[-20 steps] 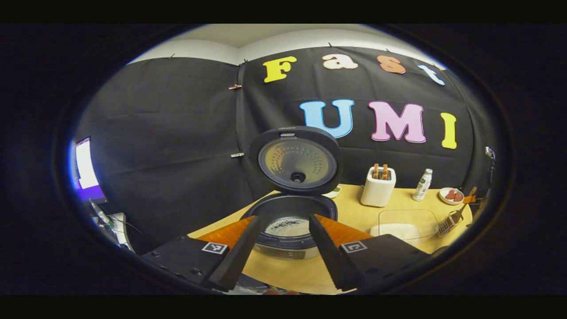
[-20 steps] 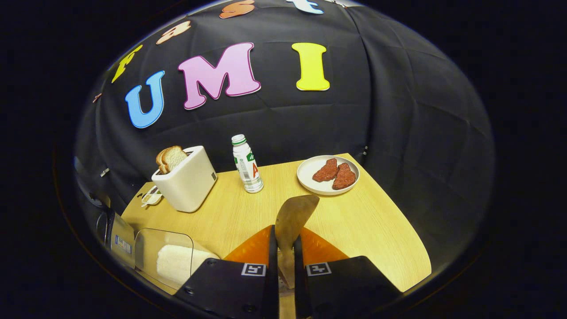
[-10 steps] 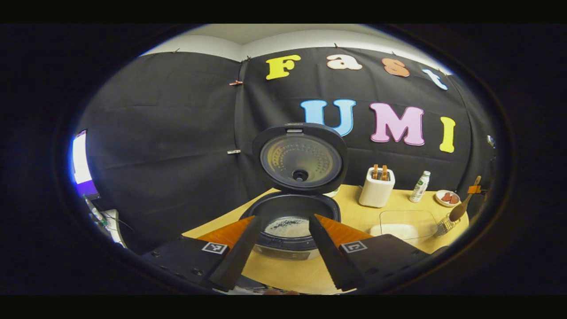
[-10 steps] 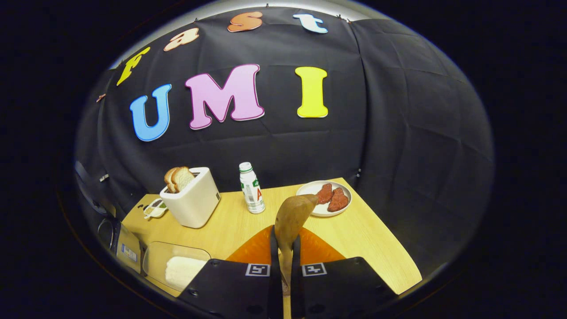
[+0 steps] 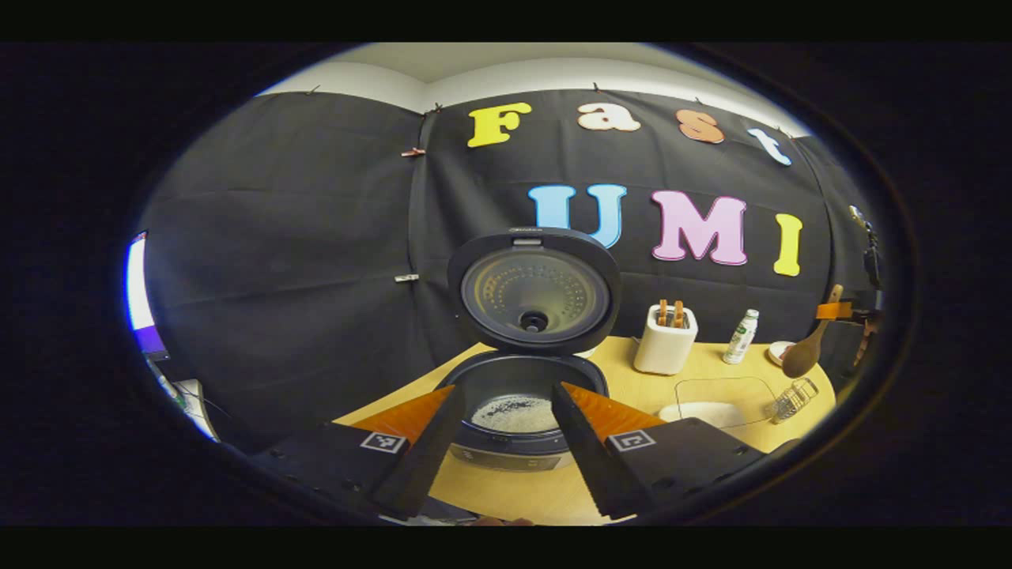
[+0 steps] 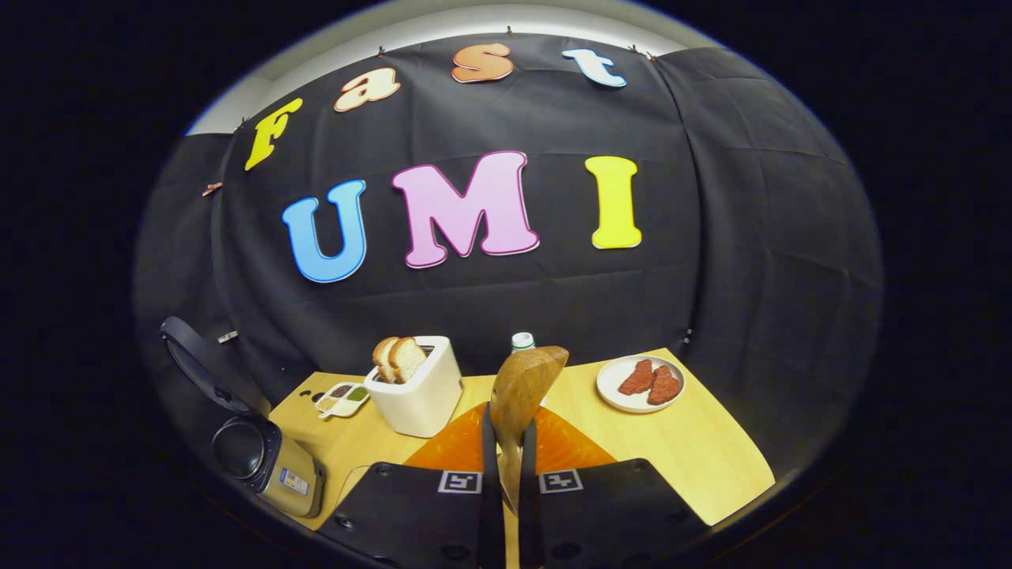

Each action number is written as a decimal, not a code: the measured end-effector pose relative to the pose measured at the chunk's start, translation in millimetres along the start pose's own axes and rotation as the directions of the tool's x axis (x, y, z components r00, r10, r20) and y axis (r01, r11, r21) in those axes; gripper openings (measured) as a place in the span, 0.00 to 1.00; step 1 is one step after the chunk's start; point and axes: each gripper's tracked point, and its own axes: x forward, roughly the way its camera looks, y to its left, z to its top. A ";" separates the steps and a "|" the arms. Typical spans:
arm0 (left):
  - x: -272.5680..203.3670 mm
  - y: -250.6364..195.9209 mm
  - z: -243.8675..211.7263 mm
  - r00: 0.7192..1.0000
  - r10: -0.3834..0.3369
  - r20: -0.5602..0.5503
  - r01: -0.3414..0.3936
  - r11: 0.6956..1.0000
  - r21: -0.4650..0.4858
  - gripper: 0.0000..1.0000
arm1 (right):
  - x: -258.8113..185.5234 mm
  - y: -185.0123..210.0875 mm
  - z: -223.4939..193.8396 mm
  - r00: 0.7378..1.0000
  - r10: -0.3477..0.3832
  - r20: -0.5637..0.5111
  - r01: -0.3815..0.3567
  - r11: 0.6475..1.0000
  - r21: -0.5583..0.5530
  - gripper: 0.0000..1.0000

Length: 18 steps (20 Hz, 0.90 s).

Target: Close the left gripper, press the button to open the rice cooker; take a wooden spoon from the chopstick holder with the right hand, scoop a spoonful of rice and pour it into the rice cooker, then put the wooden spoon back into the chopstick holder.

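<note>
Tabletop (image 6: 696,450); wooden spoon (image 6: 522,387) between fingers (image 6: 488,442)

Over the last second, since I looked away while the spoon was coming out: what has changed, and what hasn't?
The right gripper, shut on the wooden spoon, has lifted it up out of the chopstick holder; in the left gripper view the spoon now hangs above the holder. Unchanged: the left gripper stays open before the rice cooker, whose lid stays up, and the rice container has not moved.

Rice cooker (image 5: 526,419): lid (image 5: 534,288) upright, open, rice inside. Wooden spoon (image 6: 522,395): brown, lifted above table. Wire chopstick holder (image 5: 789,400): beside clear rice container (image 5: 715,399).
</note>
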 end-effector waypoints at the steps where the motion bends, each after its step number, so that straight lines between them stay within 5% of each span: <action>1: -0.4 2.1 -0.2 1.000 -0.002 -0.001 0.002 1.000 -0.005 0.79 | 1.3 10.8 -5.6 1.000 0.017 -0.011 -0.017 1.000 0.002 0.11; 8: -2.9 20.1 8.0 1.000 -0.004 0.026 0.002 0.998 0.065 0.79 | 9.4 61.6 -74.3 0.988 0.079 -0.130 -0.081 0.997 -0.012 0.11; 18: 5.6 29.2 8.8 1.000 -0.019 0.016 0.018 0.998 0.054 0.79 | 7.7 66.4 -152.9 0.961 0.059 -0.270 -0.090 0.990 -0.104 0.11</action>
